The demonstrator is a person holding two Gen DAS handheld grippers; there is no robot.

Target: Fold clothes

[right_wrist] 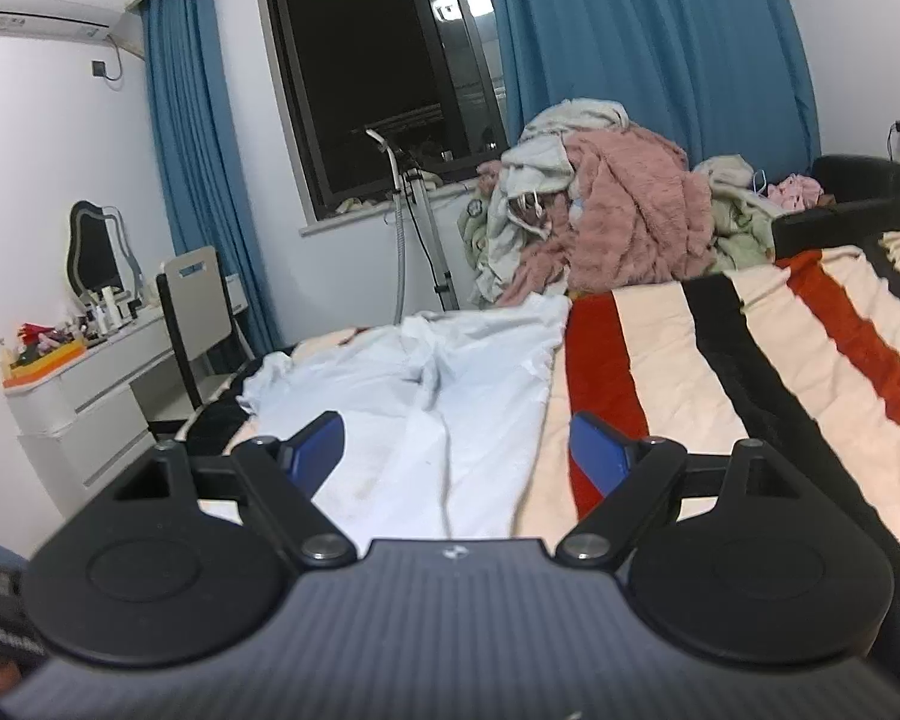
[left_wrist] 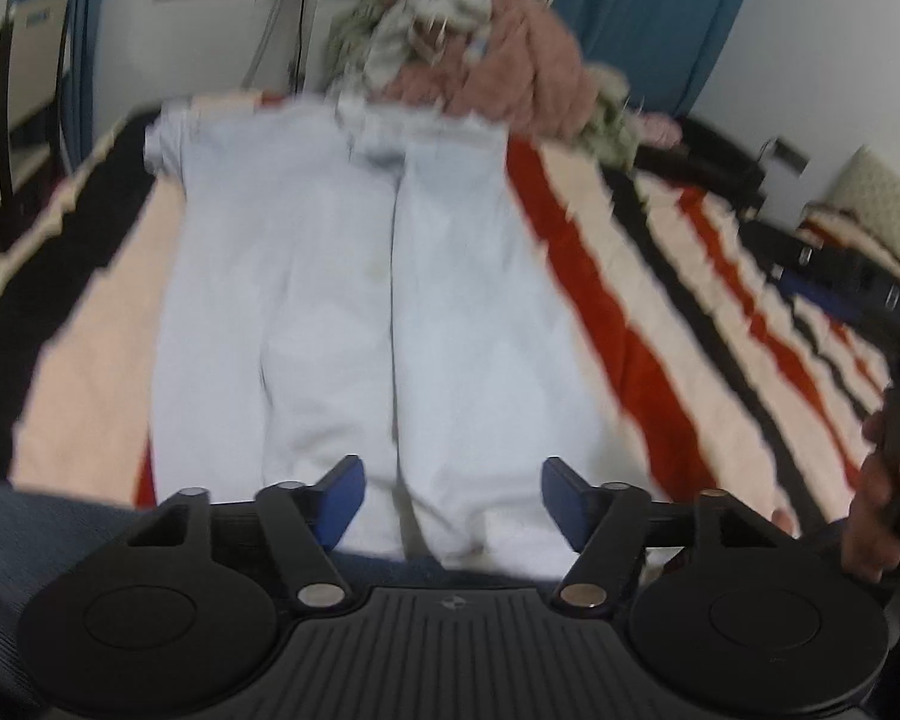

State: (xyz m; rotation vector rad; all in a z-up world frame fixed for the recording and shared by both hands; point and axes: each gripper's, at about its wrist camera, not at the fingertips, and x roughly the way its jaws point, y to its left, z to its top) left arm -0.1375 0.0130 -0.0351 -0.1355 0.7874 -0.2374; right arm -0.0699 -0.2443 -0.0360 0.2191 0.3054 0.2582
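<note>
Pale blue trousers lie flat on the striped blanket, legs side by side and running toward me, waistband at the far end. My left gripper hovers over the leg ends, its blue pads wide apart with nothing pinched between them. From the right wrist view the same trousers stretch away to the left of centre. My right gripper is open above them, one pad over the cloth and the other over the blanket.
A heap of pink and grey clothes sits at the far end of the bed. A chair and white dresser stand left of the bed, under a dark window with blue curtains. A hand on the other gripper's handle shows at the right.
</note>
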